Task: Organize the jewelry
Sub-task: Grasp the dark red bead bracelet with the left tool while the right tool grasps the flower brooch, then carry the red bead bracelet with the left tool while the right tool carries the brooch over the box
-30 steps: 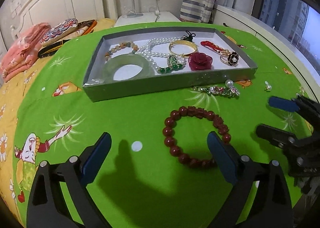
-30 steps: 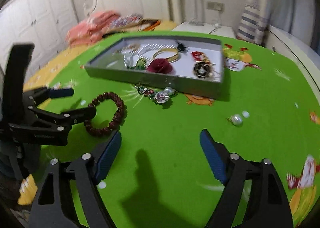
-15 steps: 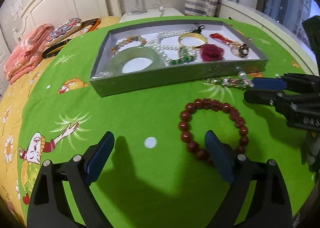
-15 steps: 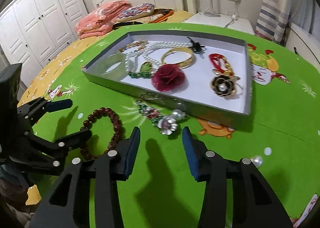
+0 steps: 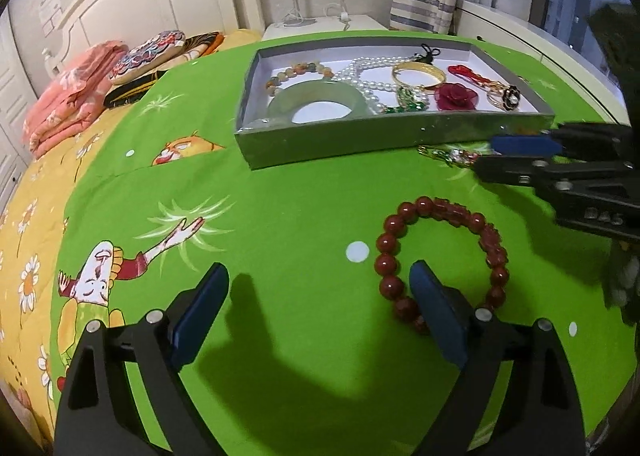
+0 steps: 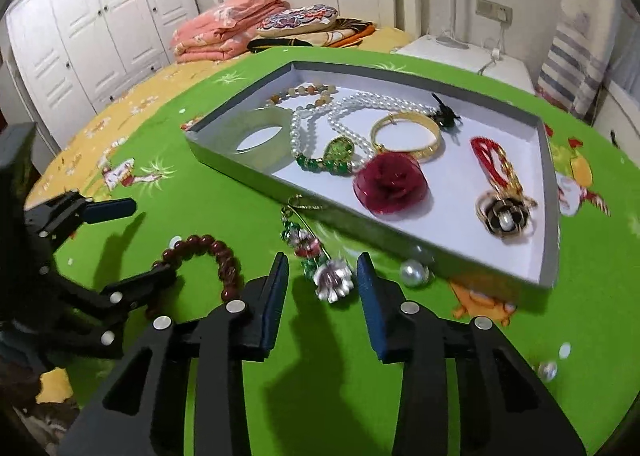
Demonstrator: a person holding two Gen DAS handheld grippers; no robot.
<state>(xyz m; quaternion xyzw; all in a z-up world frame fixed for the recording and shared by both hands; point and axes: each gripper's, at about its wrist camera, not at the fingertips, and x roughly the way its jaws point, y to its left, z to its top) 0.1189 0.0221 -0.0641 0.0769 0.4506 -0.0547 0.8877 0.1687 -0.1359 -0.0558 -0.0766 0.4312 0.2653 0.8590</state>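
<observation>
A dark red bead bracelet [image 5: 432, 205] lies on the green cloth. My left gripper [image 5: 320, 296] is open and low over it, its right finger inside the loop. A flower brooch [image 6: 326, 280] with a gold pin lies just in front of the grey tray [image 6: 360, 225]. My right gripper [image 6: 322, 280] is open but narrowed, with one pad on either side of the brooch's flower end. In the left wrist view the right gripper [image 5: 486, 158] reaches in from the right at the brooch [image 5: 452, 156]. The left gripper [image 6: 154, 242] and bracelet [image 6: 224, 256] show at left in the right wrist view.
The tray [image 5: 360, 138] holds a jade bangle [image 5: 316, 100], pearl necklace [image 6: 352, 106], gold bangle [image 6: 406, 132], red rose [image 6: 390, 182] and black flower ring [image 6: 502, 216]. Loose pearls [image 6: 414, 273] lie by the tray. Folded pink blankets [image 5: 68, 96] lie behind.
My right gripper has come forward to the brooch and narrowed its fingers around it. My left gripper has shifted left and closer, so its right finger now sits inside the bracelet loop.
</observation>
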